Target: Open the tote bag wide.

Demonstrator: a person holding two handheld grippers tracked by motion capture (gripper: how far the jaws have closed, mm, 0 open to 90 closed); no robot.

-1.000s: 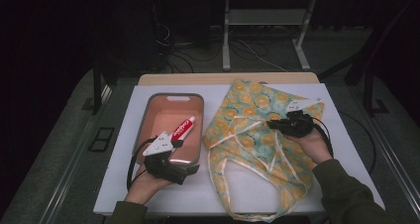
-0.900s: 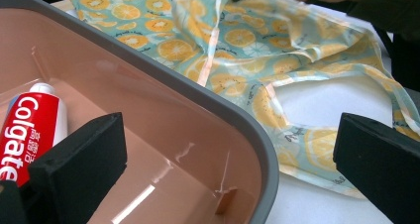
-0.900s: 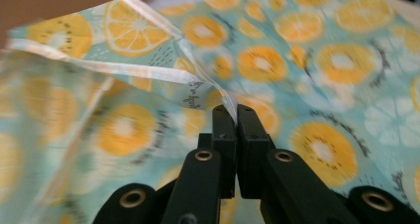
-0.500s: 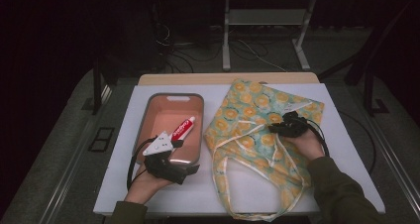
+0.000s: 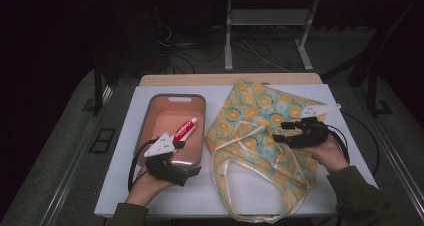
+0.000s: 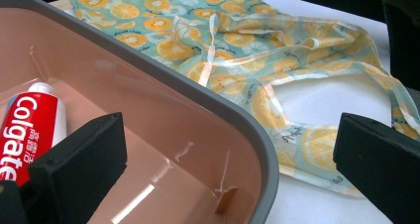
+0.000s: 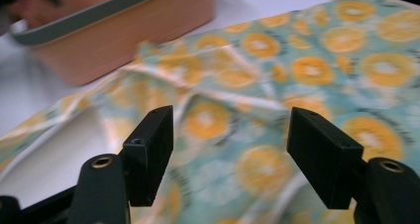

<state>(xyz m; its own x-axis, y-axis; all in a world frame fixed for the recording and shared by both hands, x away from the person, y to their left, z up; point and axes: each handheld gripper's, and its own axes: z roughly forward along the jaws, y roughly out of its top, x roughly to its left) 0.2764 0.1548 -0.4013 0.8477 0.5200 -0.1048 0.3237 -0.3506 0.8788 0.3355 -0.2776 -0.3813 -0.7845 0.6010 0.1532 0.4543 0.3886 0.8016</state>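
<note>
The orange-print bag (image 5: 260,136) was laid flat on the white surface (image 5: 125,186), just beside the tray (image 5: 150,117) containing the toothpaste tube (image 5: 185,129). The right claw (image 5: 278,132) was positioned over the bag, its jaws having just been opening with nothing gripped. The left claw (image 5: 191,157) was held wide at the tray's near rim.

A table (image 5: 125,186) carries a tray (image 5: 150,117) on its left half and a bag (image 5: 260,106) on its right half, just beside each other. A tube (image 5: 185,129) lies in the tray, toward its right wall. The bag's handles (image 5: 225,186) trail toward the table's near edge. The left gripper (image 5: 187,170) sits at the tray's near end; the right gripper (image 5: 279,132) hangs over the bag's middle.
</note>
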